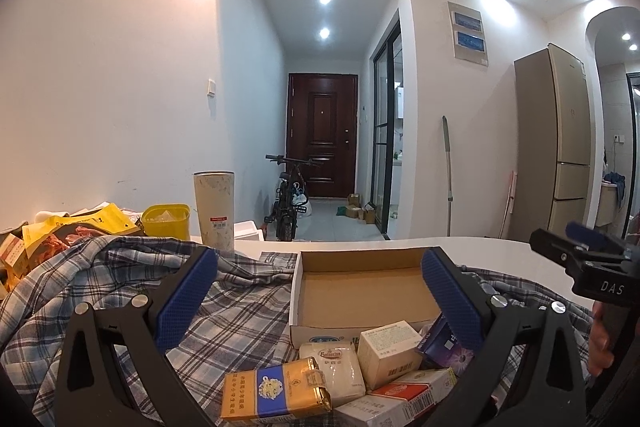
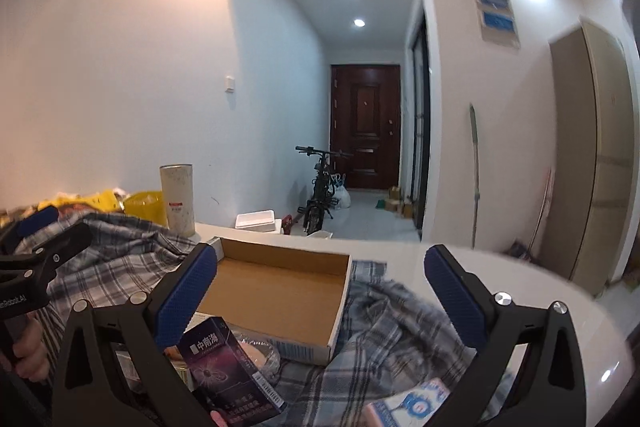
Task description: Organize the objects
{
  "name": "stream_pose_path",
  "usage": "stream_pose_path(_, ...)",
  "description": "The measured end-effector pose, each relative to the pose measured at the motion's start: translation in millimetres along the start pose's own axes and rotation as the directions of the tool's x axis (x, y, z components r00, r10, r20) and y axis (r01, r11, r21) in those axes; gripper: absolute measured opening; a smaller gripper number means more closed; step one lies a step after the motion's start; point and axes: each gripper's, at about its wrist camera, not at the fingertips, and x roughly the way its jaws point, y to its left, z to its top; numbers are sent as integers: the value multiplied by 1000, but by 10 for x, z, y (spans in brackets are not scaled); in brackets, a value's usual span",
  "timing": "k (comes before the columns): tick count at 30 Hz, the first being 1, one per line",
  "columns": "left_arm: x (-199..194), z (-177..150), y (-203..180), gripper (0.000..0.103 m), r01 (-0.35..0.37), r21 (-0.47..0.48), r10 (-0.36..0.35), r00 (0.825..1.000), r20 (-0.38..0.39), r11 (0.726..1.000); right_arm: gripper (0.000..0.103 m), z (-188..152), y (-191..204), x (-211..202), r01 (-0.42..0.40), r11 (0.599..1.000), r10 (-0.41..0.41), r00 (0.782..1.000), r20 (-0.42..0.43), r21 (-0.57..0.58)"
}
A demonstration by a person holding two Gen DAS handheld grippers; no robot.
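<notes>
The shallow cardboard box lies empty on the plaid shirt upon the surface. Both the left claw and right claw are released. Small packs near it are partly cut off.

Left gripper, jaws spread wide, above an empty cardboard box resting on a plaid shirt. At 6 o'clock, a cluster of small packs: gold-and-blue pack, cream packet, white carton. At 3 o'clock, the right gripper. At 10 o'clock, a speckled tumbler and yellow container.
</notes>
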Motion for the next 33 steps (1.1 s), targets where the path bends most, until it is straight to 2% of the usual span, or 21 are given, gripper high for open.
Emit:
stream_pose_path(3,25,0,6,103,-1,-6,1,1000,-11,1000,103,-36,-131,92,-36,998,39,997,-60,51)
stream_pose_path(11,54,-7,28,103,-2,-10,2,1000,-22,1000,103,5,-202,19,3,998,-2,1000,-17,63)
stream_pose_path(33,39,-5,44,103,-10,-13,10,1000,-9,1000,103,-28,-126,45,15,1000,-14,999,-36,11)
